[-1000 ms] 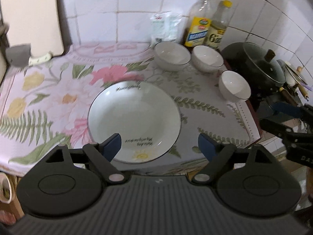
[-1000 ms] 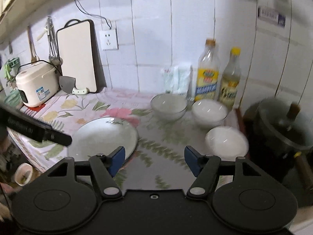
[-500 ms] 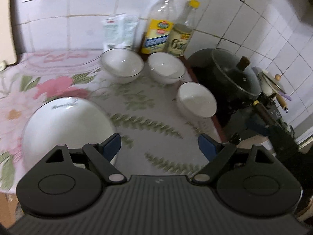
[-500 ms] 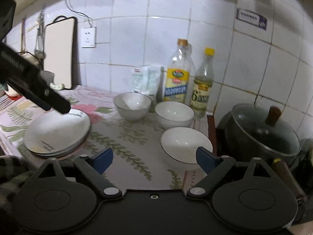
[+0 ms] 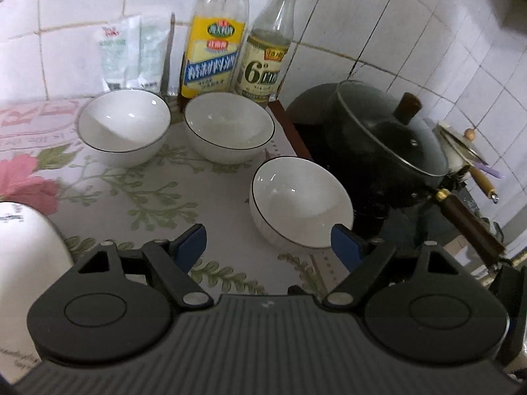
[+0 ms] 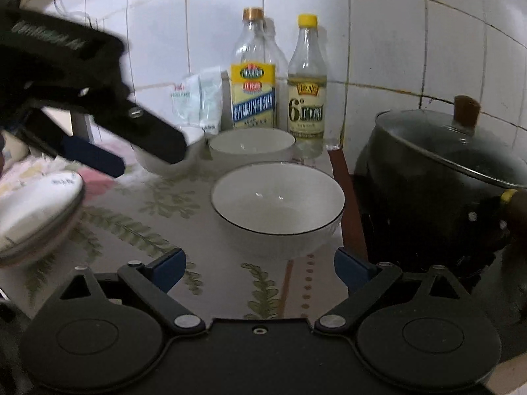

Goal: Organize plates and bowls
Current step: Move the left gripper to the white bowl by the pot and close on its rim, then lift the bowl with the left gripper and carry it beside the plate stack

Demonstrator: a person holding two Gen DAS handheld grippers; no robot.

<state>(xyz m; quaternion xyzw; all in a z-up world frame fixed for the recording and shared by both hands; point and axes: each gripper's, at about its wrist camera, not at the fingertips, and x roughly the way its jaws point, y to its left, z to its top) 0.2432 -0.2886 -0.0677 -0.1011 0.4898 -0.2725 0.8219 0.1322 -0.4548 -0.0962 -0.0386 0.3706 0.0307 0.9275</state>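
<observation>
Three white bowls with thin dark rims stand on the floral cloth. The near bowl [image 5: 301, 202] [image 6: 276, 204] is closest to both grippers. The middle bowl [image 5: 229, 128] [image 6: 252, 143] and the left bowl [image 5: 123, 125] stand behind it by the wall. A white plate [image 5: 29, 247] [image 6: 36, 210] lies at the left. My left gripper [image 5: 268, 247] is open and empty, just short of the near bowl; it also shows in the right wrist view [image 6: 98, 151]. My right gripper [image 6: 260, 268] is open and empty, low in front of the near bowl.
Two bottles [image 5: 214, 36] [image 5: 268, 42] and white packets [image 5: 131, 52] stand against the tiled wall. A black lidded pot [image 5: 378, 144] [image 6: 441, 177] sits on the stove right of the bowls, its handle [image 5: 467, 220] pointing forward. The cloth ends just right of the near bowl.
Both grippers have swung right and moved closer to the bowls. The plate has slid toward the left edge of both views. The near bowl now looks larger. Both jaws stay open.
</observation>
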